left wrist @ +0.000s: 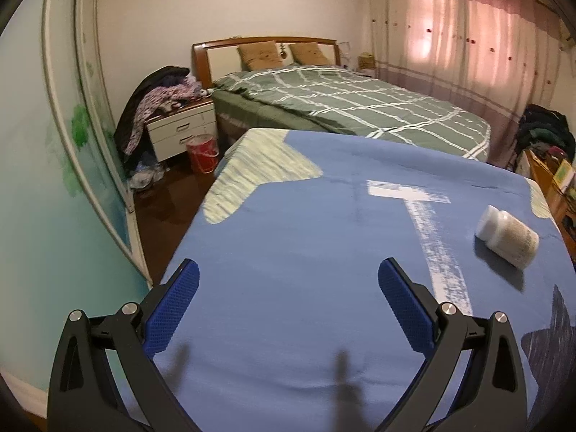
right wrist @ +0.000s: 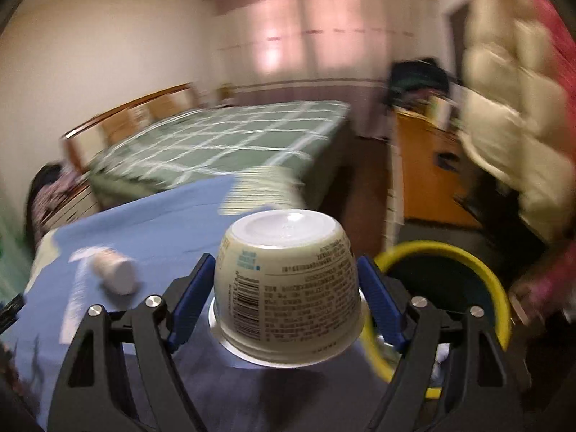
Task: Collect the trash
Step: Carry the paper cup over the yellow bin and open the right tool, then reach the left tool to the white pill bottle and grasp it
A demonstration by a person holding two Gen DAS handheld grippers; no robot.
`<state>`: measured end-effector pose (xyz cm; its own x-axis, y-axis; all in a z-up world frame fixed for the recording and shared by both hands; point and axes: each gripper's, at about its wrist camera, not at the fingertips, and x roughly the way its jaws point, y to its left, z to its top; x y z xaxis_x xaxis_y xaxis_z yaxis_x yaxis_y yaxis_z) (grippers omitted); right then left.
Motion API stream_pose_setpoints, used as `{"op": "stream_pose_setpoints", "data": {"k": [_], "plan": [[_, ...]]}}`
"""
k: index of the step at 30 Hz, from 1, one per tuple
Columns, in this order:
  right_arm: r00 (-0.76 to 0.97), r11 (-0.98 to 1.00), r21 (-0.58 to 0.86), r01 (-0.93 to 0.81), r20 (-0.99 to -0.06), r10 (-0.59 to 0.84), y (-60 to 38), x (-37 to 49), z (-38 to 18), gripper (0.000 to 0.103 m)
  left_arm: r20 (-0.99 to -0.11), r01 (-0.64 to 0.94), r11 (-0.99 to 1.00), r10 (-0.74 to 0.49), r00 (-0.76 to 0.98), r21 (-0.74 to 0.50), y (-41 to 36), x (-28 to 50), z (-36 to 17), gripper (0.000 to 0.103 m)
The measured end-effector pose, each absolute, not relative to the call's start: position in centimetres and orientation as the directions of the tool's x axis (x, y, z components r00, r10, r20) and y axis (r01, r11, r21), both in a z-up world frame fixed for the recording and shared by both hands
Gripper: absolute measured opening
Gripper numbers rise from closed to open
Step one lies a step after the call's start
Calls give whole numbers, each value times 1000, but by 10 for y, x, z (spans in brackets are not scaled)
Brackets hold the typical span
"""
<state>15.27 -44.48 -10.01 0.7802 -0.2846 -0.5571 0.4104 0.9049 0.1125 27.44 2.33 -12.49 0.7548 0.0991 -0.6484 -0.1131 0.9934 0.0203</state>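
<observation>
Your left gripper [left wrist: 288,280] hangs over the blue cloth-covered table [left wrist: 288,223], its blue-padded jaws spread wide with nothing between them. To its right on the cloth, a small white plastic bottle with a tan label [left wrist: 507,239] lies on its side, well clear of the pads. Your right gripper [right wrist: 286,277] grips a cream plastic tub printed with a barcode and small text [right wrist: 288,280], upside down, a blue pad pressed against each flank. Just right of it stands the yellow-rimmed dark waste bin [right wrist: 500,288] at the table's edge. The right-hand view is blurred.
</observation>
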Motion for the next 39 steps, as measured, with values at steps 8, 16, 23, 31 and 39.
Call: {"op": "stream_pose_setpoints", "data": {"k": [8,16,23,31,39], "plan": [[650,765,111,634,-612,-450,-517,123,-132,76,-645,-72,997,77,760,35,13,273,-124,98],[637,710,161,686,-605,-478,-532,121,-137,91,-645,-41,999,54,762,36,8,271,-125,98],[642,735,99,670,-575,-507,-509,128,-130,93,-648,71,996,-24,761,46,-19,267,-124,98],[661,750,124,650,-580,-476,-513,128,-131,94,-699,418,908,-281,657,29,-107,270,-111,98],[676,759,153,633,-588,-445,-515,128,-133,94,-726,533,844,-326,605,66,-180,313,-116,98]]}}
